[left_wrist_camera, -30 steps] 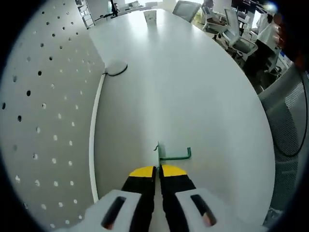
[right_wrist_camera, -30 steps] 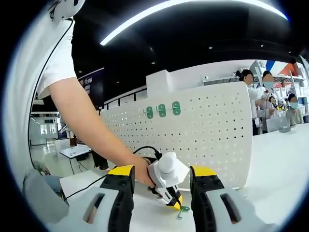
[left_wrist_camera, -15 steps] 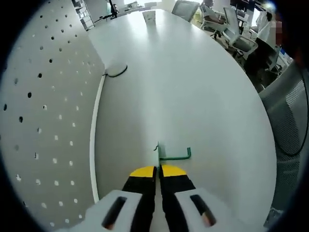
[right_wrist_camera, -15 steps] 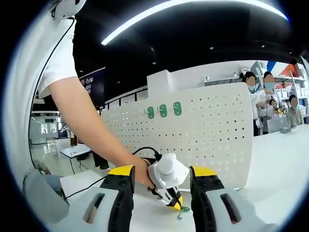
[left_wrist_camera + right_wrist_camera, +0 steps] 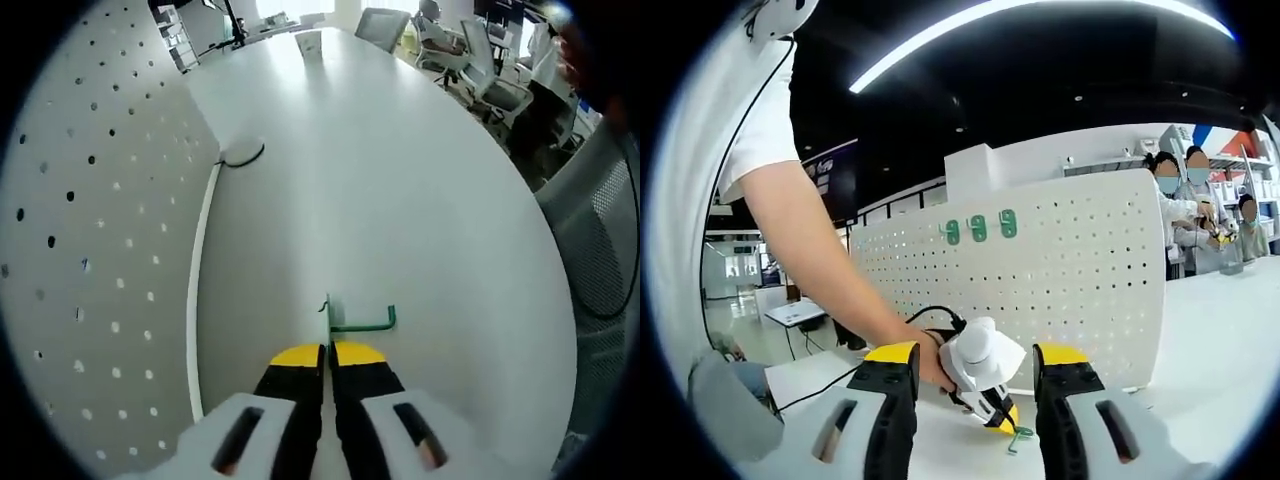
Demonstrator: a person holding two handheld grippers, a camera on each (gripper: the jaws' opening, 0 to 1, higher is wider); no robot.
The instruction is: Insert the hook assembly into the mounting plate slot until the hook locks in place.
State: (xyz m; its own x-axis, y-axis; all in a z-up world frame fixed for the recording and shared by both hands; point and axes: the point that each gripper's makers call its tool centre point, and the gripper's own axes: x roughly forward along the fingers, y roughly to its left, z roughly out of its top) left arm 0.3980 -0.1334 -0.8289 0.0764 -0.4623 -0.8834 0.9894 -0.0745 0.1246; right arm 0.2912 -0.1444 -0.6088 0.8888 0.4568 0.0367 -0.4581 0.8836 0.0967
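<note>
Insertion not yet begun: left gripper (image 5: 327, 352) clamps the green bent-wire hook (image 5: 352, 318) low over the table, beside the white perforated pegboard (image 5: 1040, 280); right gripper (image 5: 975, 365) stands apart, empty.

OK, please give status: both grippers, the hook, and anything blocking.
Left gripper shut on small green wire hook, low over white table. Right gripper open, empty. White perforated pegboard upright, three green hooks already mounted. Nothing blocking.
</note>
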